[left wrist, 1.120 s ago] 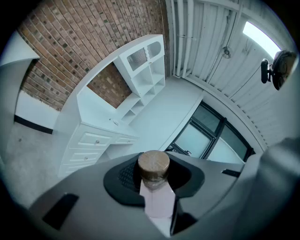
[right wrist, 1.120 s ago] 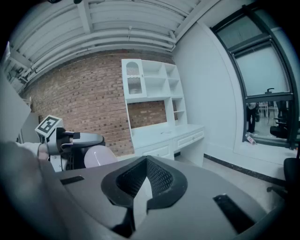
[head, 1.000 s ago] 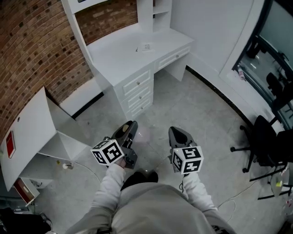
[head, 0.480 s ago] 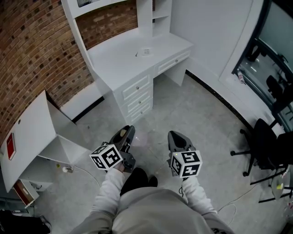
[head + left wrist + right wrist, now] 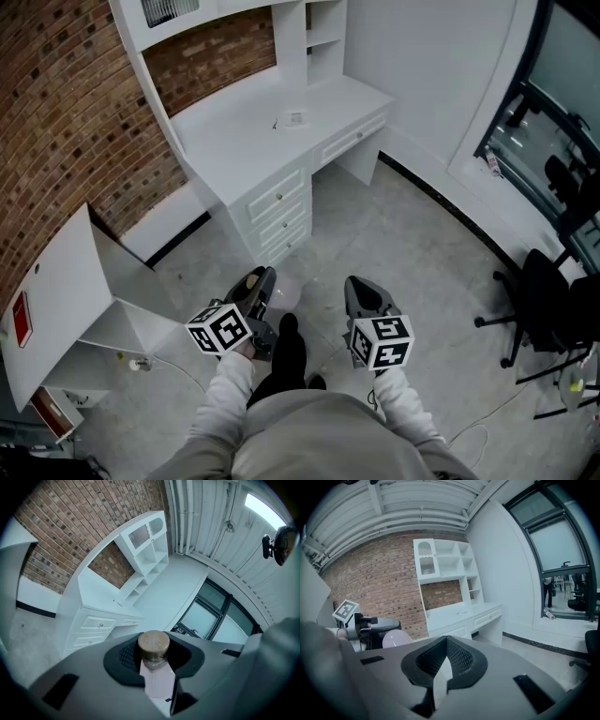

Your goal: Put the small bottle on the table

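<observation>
You stand on a grey floor (image 5: 403, 225) in a room with a brick wall (image 5: 66, 112). Ahead of both grippers, and well apart from them, is a white table (image 5: 234, 131) with drawers and a shelf unit (image 5: 319, 28) on top. A window (image 5: 553, 112) and a black office chair (image 5: 548, 300) lie off to the side of your right gripper.

Your left gripper (image 5: 260, 284) is clamped on the small bottle (image 5: 284, 292). In the left gripper view the bottle sits right between the jaws. The black pads press its clear body from both sides, and its round wooden-looking cap (image 5: 153, 645) pokes out past them towards the table. The gripper points almost level, with the table's drawers ahead of it.

Your right gripper (image 5: 361, 291) is just beside the left one, apart from it, and holds nothing. Its view shows the two pads brought together with only a thin gap below where they meet. From that view the bottle's pale rounded body hangs just under the left gripper's jaws, off to the right gripper's left.

A small flat item (image 5: 295, 118) lies on the table top; I cannot tell what it is.
</observation>
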### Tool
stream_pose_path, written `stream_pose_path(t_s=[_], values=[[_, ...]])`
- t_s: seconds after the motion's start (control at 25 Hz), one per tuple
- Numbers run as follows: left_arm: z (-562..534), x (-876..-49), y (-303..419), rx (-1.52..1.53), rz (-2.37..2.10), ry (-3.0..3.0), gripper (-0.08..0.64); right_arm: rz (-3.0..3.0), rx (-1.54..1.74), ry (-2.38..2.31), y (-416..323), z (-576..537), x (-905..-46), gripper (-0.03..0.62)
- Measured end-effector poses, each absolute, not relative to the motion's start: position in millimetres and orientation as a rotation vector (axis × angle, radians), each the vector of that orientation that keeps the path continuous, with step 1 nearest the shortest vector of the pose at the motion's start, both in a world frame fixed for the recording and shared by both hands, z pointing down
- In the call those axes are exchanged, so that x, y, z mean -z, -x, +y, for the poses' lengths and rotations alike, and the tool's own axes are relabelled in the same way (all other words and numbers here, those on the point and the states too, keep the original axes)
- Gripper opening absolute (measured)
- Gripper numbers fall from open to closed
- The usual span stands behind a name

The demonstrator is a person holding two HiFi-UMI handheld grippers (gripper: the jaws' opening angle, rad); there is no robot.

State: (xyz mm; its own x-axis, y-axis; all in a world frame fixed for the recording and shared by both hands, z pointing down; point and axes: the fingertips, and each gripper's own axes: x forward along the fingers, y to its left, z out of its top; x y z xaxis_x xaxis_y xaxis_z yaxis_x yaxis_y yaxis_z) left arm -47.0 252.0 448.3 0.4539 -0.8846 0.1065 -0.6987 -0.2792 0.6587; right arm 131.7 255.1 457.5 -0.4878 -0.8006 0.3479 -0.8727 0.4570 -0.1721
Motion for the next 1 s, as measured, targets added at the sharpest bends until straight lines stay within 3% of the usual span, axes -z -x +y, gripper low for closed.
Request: stream_pose_path(t_s=[1.0], values=[[-14, -455, 144, 0.304, -1.267, -2.115, 0.124, -2.416, -0.501, -1.496, -32, 0, -467, 0.028]])
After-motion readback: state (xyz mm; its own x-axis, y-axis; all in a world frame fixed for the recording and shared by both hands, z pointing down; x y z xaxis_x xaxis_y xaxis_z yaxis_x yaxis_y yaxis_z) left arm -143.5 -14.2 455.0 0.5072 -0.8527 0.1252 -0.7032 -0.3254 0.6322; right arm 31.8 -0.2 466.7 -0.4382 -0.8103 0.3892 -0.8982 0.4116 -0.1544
